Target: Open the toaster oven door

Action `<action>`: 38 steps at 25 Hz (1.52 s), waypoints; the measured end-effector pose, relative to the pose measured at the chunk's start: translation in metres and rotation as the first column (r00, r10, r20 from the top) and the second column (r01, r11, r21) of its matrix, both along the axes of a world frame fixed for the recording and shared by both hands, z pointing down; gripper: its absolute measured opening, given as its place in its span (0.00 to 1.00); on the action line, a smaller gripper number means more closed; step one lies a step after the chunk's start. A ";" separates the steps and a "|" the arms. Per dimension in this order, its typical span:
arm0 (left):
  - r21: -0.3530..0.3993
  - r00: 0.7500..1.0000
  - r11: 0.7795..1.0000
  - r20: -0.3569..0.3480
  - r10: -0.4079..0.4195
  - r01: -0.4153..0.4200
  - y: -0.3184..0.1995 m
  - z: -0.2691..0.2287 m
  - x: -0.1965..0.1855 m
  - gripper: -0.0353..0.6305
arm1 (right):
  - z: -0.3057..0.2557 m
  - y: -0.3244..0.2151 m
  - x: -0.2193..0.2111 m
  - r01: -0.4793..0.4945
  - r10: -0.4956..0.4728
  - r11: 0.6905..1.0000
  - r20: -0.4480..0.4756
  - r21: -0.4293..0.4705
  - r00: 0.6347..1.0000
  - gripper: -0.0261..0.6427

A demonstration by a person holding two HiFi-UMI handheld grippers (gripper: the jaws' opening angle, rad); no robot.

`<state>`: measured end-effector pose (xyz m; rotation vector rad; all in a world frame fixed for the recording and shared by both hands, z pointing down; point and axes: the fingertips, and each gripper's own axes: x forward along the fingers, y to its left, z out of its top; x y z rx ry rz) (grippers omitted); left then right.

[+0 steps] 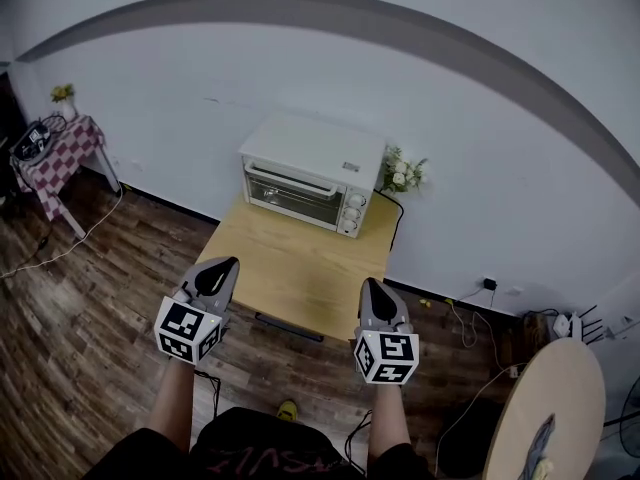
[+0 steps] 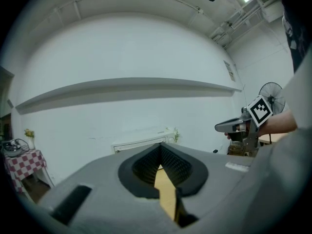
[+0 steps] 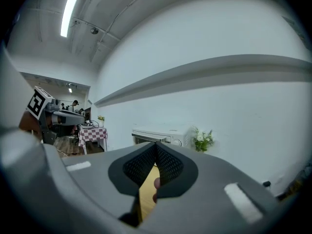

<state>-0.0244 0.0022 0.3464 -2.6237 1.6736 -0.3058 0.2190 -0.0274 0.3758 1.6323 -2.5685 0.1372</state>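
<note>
Looks like a bare test studio rather than a home: plain white wall (image 1: 300,78) crossed by a grey band (image 1: 300,8), wood-look floor (image 1: 90,308) with loose cables (image 1: 480,392), exposed ceiling (image 3: 112,4) with a tube light (image 3: 70,11), a fan (image 2: 271,94), a lone small table (image 1: 290,273) carrying a toaster oven (image 1: 310,173) and flowers (image 1: 402,173), and a checked-cloth side table (image 1: 60,163).

toaster oven (image 1: 310,173) sits at the back edge of the table (image 1: 290,258), against the wall (image 1: 200,78), flowers (image 1: 402,173) just right of it by the back right corner; left gripper (image 1: 226,264) over the near left corner, right gripper (image 1: 371,284) over the near right corner, small side table (image 1: 60,158) well off left
</note>
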 end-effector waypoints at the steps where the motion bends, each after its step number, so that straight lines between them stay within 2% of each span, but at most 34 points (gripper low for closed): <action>1: -0.004 1.000 1.000 0.008 -0.005 0.005 -0.004 0.001 -0.001 0.05 | 0.000 -0.006 -0.001 0.006 -0.006 1.000 0.002 0.001 1.000 0.05; 12: 0.003 0.999 1.000 0.039 -0.022 0.022 -0.061 0.002 -0.018 0.05 | 0.003 -0.063 -0.026 0.051 -0.051 0.999 -0.013 0.005 0.999 0.05; 19: -0.009 0.999 1.000 0.035 0.015 -0.015 -0.112 0.010 -0.043 0.05 | 0.005 -0.104 -0.056 0.040 -0.040 0.999 -0.063 0.004 0.997 0.05; 30: -0.055 0.987 0.989 0.067 0.143 -0.140 -0.212 0.027 -0.080 0.05 | 0.012 -0.175 -0.098 -0.051 0.046 0.998 -0.132 -0.038 0.990 0.05; 38: -0.094 0.956 0.965 0.147 0.255 -0.243 -0.262 0.046 -0.094 0.05 | 0.023 -0.211 -0.124 -0.059 0.044 0.997 -0.234 -0.057 0.971 0.08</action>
